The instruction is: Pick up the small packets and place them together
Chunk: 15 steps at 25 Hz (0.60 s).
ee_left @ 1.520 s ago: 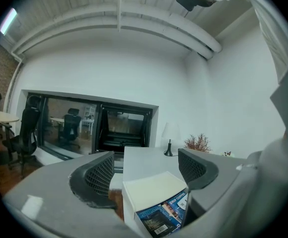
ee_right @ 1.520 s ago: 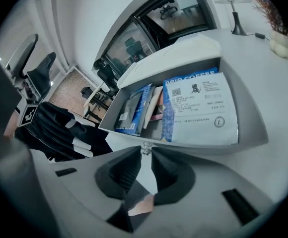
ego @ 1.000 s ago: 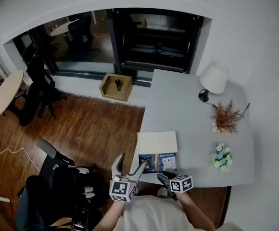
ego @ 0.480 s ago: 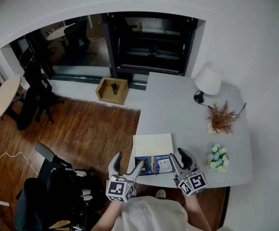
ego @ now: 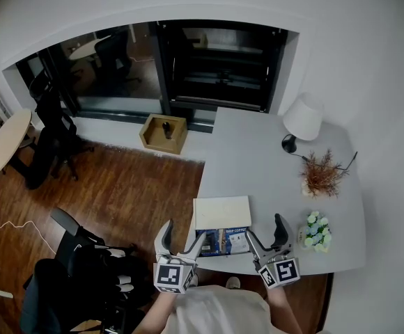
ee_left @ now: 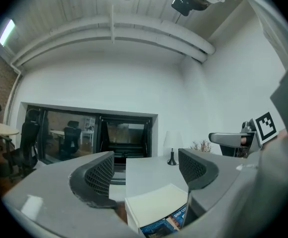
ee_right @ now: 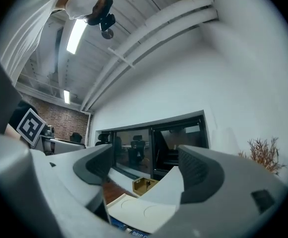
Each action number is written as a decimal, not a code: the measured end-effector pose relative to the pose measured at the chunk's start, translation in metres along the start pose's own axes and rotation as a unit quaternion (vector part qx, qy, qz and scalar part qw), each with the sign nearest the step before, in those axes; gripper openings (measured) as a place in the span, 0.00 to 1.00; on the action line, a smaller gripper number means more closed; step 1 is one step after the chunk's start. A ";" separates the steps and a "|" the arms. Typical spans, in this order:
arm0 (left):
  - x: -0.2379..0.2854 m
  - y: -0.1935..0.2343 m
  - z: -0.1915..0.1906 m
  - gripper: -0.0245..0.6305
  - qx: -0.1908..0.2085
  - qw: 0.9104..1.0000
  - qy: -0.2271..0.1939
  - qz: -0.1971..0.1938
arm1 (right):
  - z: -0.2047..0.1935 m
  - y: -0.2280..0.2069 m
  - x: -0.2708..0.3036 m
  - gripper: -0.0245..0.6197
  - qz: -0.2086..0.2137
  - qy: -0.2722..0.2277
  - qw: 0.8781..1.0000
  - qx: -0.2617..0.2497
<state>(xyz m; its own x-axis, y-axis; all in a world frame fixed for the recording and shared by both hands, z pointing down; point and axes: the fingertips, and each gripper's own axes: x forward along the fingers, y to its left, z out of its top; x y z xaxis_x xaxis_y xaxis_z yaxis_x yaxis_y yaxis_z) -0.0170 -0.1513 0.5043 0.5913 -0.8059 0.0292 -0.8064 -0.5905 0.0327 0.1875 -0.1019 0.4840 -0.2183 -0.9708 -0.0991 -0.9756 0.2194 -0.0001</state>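
A blue printed drip-coffee pack (ego: 224,241) lies at the grey table's (ego: 258,165) near edge, against a flat white box (ego: 221,212). I cannot make out single packets. My left gripper (ego: 183,235) hovers open just left of the pack, off the table's corner; the left gripper view shows the white box (ee_left: 156,207) and blue pack (ee_left: 165,224) low between its jaws, untouched. My right gripper (ego: 267,232) is open just right of the pack. Its jaws have just been opening and nothing is between them. The right gripper view shows the white box (ee_right: 144,209) below.
A white lamp (ego: 303,120), a dried plant (ego: 322,175) and a small flower bunch (ego: 315,229) stand along the table's right side. A wooden box (ego: 164,131) sits on the floor by the window. A black office chair (ego: 83,256) is at my left.
The right gripper has risen from under the table's near edge to beside the pack, turned level, and its jaws stand wider. The left gripper has lifted slightly.
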 end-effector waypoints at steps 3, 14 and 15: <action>0.003 -0.007 -0.002 0.72 0.012 1.000 0.006 -0.017 | -0.003 0.006 0.004 0.70 0.013 0.006 1.000 0.002; 0.001 0.013 -0.009 0.60 0.011 1.000 0.005 0.026 | -0.011 -0.003 0.006 0.69 -0.004 0.013 1.000 0.007; 0.001 0.014 -0.008 0.60 0.006 1.000 0.001 0.026 | -0.013 -0.004 0.007 0.69 -0.003 0.017 1.000 0.009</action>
<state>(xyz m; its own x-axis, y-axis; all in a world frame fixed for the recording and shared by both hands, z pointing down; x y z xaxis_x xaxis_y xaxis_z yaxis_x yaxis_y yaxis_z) -0.0278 -0.1600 0.5132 0.5483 -0.8356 0.0332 -0.8362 -0.5481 0.0181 0.1894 -0.1104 0.4966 -0.2141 -0.9746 -0.0661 -0.9763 0.2157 -0.0177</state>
